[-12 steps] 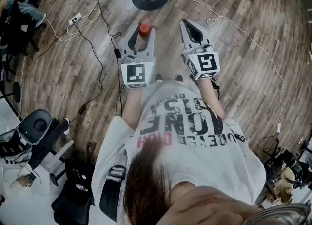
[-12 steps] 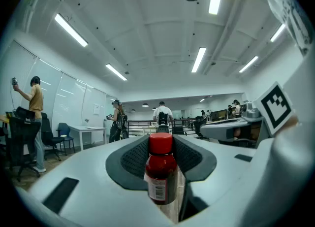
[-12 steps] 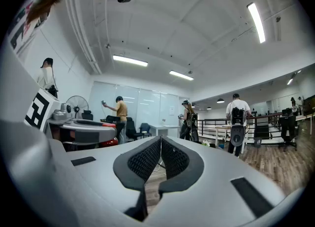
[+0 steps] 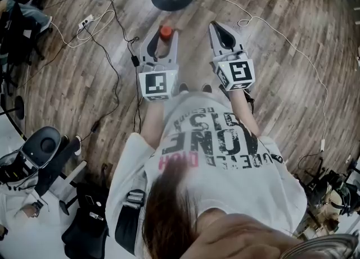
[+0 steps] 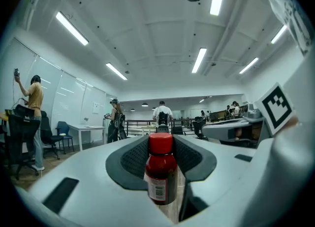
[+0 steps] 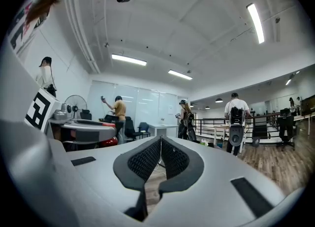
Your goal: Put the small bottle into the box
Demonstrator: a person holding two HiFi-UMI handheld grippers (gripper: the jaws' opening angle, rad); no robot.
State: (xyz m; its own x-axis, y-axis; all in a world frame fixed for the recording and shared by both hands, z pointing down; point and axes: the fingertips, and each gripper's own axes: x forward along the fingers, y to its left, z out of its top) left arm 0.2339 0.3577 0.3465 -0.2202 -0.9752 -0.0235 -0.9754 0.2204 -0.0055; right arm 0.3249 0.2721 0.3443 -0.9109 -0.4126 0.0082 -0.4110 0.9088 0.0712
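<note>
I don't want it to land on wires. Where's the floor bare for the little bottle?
Bare wood floor lies right of the right tool, between it and the white cable. Left of the left tool, which grips the small bottle, it's crowded: black cables, a power strip, chairs.

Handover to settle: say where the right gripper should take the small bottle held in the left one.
Probably the red cap, from above: the small bottle stands upright, its sides taken up by the left gripper's pads, its cap bare on top. The right gripper, shut now, must open first.
</note>
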